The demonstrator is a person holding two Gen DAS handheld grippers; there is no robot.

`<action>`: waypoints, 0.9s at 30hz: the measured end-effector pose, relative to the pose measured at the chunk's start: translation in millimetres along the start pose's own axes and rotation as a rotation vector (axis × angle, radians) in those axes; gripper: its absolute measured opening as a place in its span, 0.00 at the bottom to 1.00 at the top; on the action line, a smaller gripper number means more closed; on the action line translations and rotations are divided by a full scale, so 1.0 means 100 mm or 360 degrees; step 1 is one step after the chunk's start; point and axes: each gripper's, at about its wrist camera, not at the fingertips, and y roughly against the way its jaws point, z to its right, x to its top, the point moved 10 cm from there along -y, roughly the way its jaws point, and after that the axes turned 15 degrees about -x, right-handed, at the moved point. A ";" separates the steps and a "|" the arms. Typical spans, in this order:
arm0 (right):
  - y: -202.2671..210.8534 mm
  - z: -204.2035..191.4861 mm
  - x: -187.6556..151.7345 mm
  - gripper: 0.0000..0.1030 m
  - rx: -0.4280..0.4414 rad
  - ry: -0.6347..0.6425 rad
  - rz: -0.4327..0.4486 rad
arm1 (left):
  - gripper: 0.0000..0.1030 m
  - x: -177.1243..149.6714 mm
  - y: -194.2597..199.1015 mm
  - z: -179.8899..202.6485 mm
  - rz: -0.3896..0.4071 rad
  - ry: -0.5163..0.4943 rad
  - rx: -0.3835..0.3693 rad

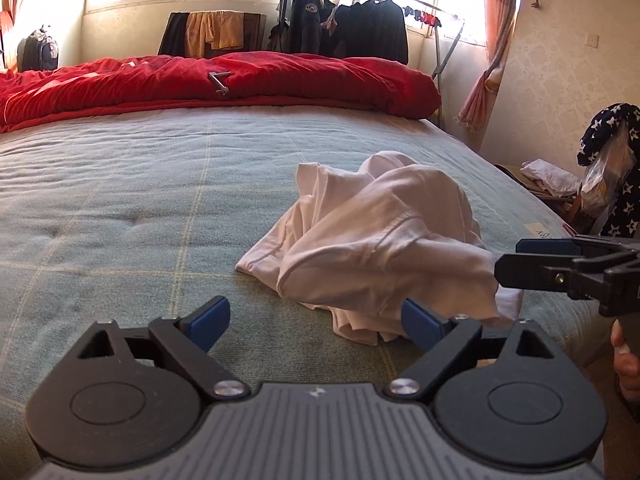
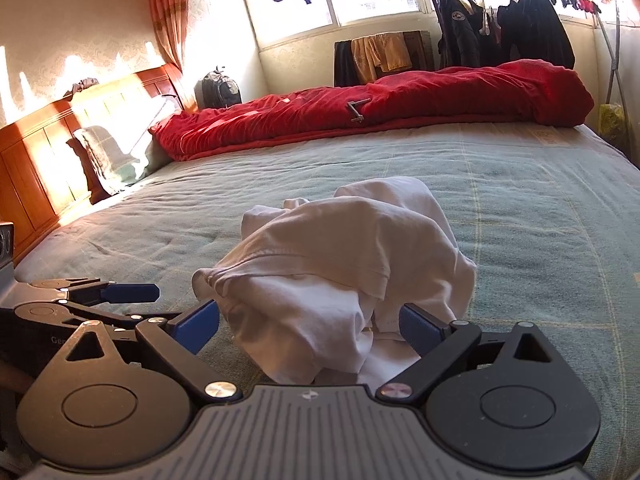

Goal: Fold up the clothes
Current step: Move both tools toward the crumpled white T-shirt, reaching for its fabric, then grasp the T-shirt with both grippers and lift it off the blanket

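Spreading its blue-padded black jaws wide, the left gripper [image 1: 316, 322] hovers at the near edge of a crumpled white cotton garment [image 1: 376, 240], pinching nothing. The right gripper [image 2: 310, 326] stands just beside it, equally agape, with the heap's near folds bulging between its pads but not squeezed. The garment lies on the grey-green checked bed cover [image 1: 120, 200], well short of the rumpled red quilt [image 1: 240, 80] along the far side.
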 end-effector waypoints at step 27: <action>0.05 -0.10 -0.01 0.83 -0.0032 0.0187 0.0016 | 0.25 0.13 -0.50 0.15 -0.0351 -0.1045 0.0085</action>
